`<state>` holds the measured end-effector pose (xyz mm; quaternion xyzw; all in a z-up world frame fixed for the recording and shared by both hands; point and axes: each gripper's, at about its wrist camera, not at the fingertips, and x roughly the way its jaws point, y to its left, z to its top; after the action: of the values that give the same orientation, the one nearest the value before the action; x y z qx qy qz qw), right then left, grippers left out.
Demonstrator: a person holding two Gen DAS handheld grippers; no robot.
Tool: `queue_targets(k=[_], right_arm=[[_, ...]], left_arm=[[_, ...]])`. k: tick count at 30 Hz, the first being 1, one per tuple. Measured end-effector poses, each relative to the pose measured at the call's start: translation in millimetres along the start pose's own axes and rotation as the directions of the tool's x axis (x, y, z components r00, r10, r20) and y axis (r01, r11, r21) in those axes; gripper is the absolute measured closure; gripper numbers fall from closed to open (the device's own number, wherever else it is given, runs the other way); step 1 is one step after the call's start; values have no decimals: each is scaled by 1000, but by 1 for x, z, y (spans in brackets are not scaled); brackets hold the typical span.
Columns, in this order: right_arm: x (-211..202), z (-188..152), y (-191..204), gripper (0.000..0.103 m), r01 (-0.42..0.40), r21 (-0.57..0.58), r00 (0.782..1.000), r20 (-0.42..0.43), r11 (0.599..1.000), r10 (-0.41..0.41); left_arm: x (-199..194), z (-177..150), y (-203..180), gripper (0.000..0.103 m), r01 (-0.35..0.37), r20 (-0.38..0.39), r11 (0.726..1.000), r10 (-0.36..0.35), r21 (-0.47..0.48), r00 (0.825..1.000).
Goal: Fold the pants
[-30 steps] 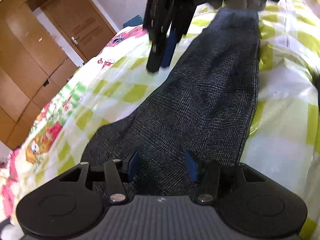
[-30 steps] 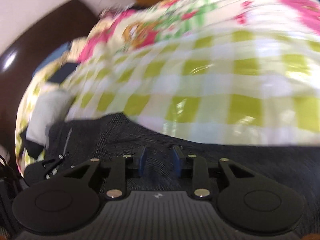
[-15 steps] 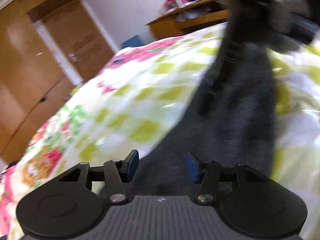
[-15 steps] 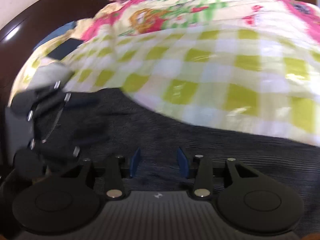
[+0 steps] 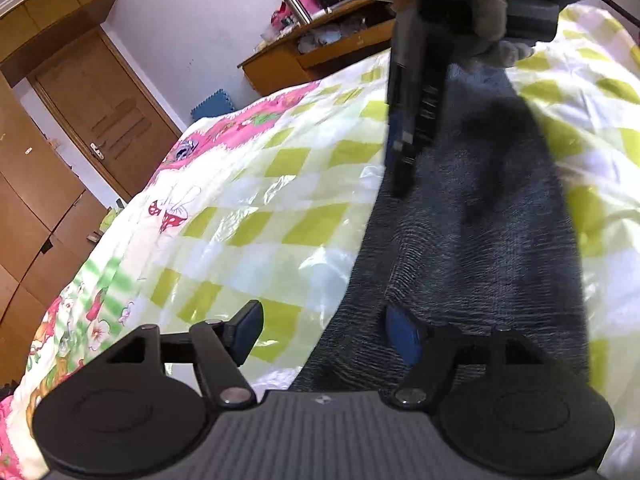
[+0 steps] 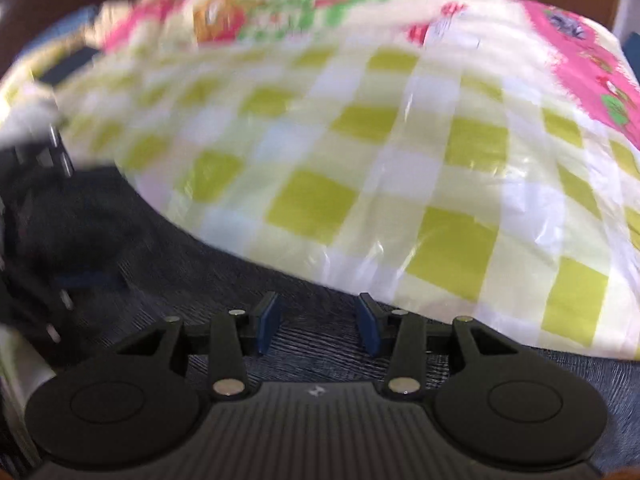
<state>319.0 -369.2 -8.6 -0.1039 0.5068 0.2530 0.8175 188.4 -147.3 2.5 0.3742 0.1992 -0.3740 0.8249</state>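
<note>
Left claw (image 5: 324, 330): jaws opening, nothing pinched, wider than a second ago. Right claw (image 6: 318, 326): spread, empty, above the fabric. Pants (image 5: 472, 240): dark grey, ribbed, lying flat lengthwise on the checked bed (image 5: 280, 200). Both views have shifted.

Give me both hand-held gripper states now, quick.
Left hand-held gripper: opening, nothing pinched, above the pants.
Right hand-held gripper: open, nothing gripped, pants beneath.

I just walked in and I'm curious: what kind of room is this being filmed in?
Most likely a bedroom at home. The dark pants lie on a bed under a checked green-and-white bedspread, with a wooden door and a cluttered wooden bedside cabinet behind.
</note>
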Motion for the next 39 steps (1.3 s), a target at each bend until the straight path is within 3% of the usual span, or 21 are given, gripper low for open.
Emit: queue_targets(k=[5, 9, 13, 19, 23, 27, 30, 33, 35, 39], right_arm=[[-1, -21, 16, 56, -38, -98, 997, -73, 994, 31], [6, -21, 30, 49, -17, -193, 993, -115, 981, -5], [10, -16, 35, 48, -17, -222, 992, -129, 975, -12], [-6, -16, 23, 51, -71, -154, 994, -90, 986, 57], [-17, -1, 13, 51, -91, -136, 996, -23, 987, 89], [-5, 13, 14, 51, -91, -166, 996, -31, 982, 87], [3, 25, 25, 51, -149, -192, 989, -28, 970, 147], [21, 30, 46, 51, -167, -283, 985, -90, 944, 147], [35, 30, 57, 49, -175, -329, 981, -137, 928, 137], [39, 34, 70, 50, -224, -368, 967, -199, 903, 159]], left_arm=[[-14, -1, 5, 21, 129, 2, 991, -129, -32, 992], [-7, 4, 5, 21, 123, -1, 992, -123, 13, 992], [21, 12, 23, 21, 144, -47, 989, -145, -20, 988], [29, 8, 52, 23, 287, -77, 947, -300, -142, 951], [37, -3, 29, 51, 354, -171, 928, -370, -120, 913], [30, -7, 19, 57, 353, -179, 928, -371, -122, 911], [24, -7, 15, 57, 366, -172, 922, -384, -124, 907], [14, -10, 3, 59, 358, -173, 930, -367, -79, 914], [15, -13, -3, 60, 385, -174, 916, -399, -112, 900], [4, -22, -25, 61, 290, -130, 955, -296, -69, 946]])
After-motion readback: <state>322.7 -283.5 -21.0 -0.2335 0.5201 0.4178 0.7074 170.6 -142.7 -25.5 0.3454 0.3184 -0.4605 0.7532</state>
